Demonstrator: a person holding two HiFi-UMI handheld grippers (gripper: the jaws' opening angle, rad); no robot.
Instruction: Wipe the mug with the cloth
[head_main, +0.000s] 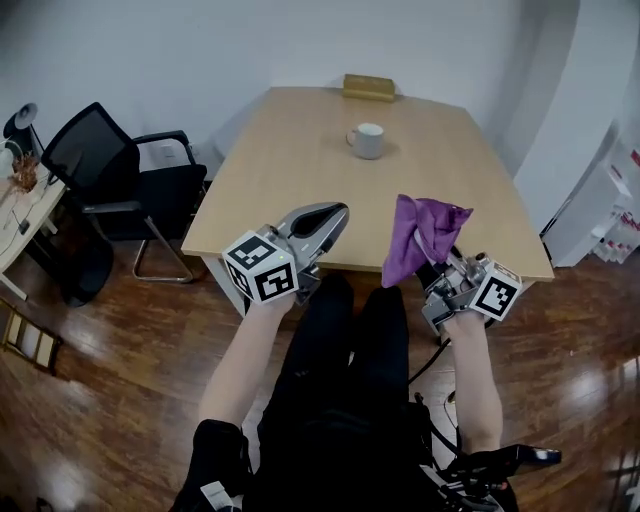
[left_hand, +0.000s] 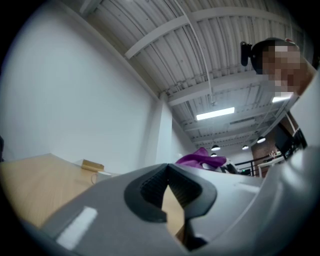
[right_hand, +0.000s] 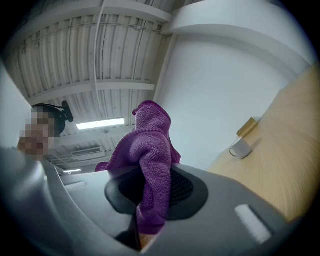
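Note:
A white mug (head_main: 367, 140) stands on the far middle of the wooden table (head_main: 300, 190), small in the right gripper view (right_hand: 241, 148) and the left gripper view (left_hand: 101, 175). My right gripper (head_main: 436, 252) is shut on a purple cloth (head_main: 420, 236), which bunches up above its jaws (right_hand: 150, 165). It hovers over the table's near right edge, well short of the mug. My left gripper (head_main: 330, 217) is shut with nothing between its jaws, held over the near edge to the left. The cloth (left_hand: 197, 160) also peeks over the left gripper's jaws.
A tan box (head_main: 368, 87) lies at the table's far edge behind the mug. A black office chair (head_main: 110, 175) stands left of the table, with a desk (head_main: 20, 215) further left. Wooden floor surrounds the table. The person's legs (head_main: 340, 340) are below the near edge.

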